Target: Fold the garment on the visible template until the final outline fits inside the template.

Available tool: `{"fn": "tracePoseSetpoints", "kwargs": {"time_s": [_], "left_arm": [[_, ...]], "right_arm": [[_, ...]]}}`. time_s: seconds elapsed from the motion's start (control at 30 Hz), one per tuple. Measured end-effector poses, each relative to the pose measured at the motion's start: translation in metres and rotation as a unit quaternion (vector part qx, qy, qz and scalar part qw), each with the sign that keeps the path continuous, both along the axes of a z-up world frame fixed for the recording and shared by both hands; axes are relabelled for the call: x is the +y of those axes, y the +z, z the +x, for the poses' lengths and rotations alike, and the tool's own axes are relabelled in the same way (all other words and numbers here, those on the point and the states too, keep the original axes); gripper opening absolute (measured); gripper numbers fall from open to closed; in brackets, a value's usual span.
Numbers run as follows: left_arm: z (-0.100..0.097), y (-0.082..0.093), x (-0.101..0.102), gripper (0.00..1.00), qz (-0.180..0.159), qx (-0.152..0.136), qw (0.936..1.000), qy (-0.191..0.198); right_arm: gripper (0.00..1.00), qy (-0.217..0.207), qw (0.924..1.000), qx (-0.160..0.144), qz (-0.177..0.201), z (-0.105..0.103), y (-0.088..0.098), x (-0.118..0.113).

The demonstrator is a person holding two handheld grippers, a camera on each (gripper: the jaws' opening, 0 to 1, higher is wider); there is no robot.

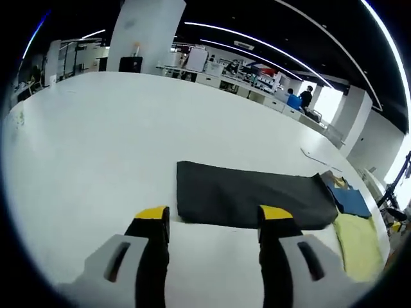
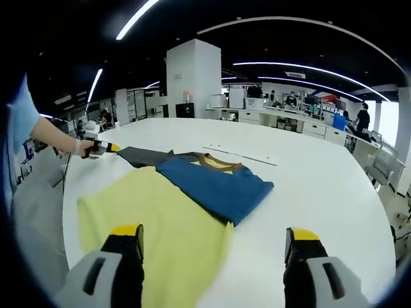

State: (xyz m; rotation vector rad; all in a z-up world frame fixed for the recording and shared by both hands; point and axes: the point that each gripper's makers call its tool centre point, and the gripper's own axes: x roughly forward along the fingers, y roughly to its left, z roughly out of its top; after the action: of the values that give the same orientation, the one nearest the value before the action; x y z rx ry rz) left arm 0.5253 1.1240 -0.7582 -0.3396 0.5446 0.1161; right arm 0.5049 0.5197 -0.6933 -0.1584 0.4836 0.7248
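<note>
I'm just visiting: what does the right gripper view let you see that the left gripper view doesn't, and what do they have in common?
The right gripper view alone gives the blue garment's tan collar, the person's arm, and the left hand-held gripper at the dark garment's far end. The left gripper view alone gives the dark garment's full folded length, past its own open hand-held gripper. Both share the white table, the dark, blue and yellow garment, and the office behind. The right hand-held gripper stands open, wide, over the yellow one.

Left tongs [image 1: 214, 221] and right tongs [image 2: 214, 240] both gape wide — empty — jaws pointing forward, level.
</note>
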Motion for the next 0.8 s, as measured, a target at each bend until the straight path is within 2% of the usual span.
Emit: {"fn": "tracePoseSetpoints", "kwargs": {"time_s": [0.13,0.27,0.3,0.33,0.37,0.47,0.6,0.67,0.8], "left_arm": [[0.001,-0.003,-0.001,0.44,-0.002,0.001,0.9999,0.011],[-0.003,-0.008,0.011,0.27,0.021,0.014,0.9990,0.036],[-0.003,-0.008,0.015,0.23,0.017,0.014,0.9984,0.052],[-0.001,-0.006,0.014,0.22,-0.012,0.000,0.9978,0.066],[0.000,-0.006,0.016,0.23,-0.028,-0.005,0.9970,0.072],[-0.002,-0.008,0.023,0.18,-0.021,-0.002,0.9961,0.085],[-0.004,-0.009,0.022,0.11,-0.025,-0.003,0.9961,0.084],[-0.003,-0.011,0.020,0.07,-0.040,-0.005,0.9958,0.083],[-0.002,-0.012,0.017,0.02,-0.048,-0.007,0.9955,0.082]], "right_arm": [[0.91,-0.006,1.0000,0.000,0.003,-0.001,0.001,-0.003],[0.91,-0.001,1.0000,-0.008,-0.005,-0.001,0.004,-0.002],[0.91,0.001,0.9999,-0.009,-0.005,-0.001,0.005,-0.001],[0.91,0.004,0.9999,-0.009,-0.005,-0.001,0.005,0.000],[0.91,0.005,0.9999,-0.009,-0.006,-0.001,0.005,0.000],[0.91,0.010,0.9998,-0.011,-0.013,-0.002,0.005,0.000],[0.91,0.011,0.9998,-0.009,-0.016,-0.001,0.003,0.000],[0.91,0.010,0.9998,-0.008,-0.016,-0.001,0.002,-0.001],[0.91,0.008,0.9998,-0.008,-0.015,-0.001,0.003,-0.001]]}}
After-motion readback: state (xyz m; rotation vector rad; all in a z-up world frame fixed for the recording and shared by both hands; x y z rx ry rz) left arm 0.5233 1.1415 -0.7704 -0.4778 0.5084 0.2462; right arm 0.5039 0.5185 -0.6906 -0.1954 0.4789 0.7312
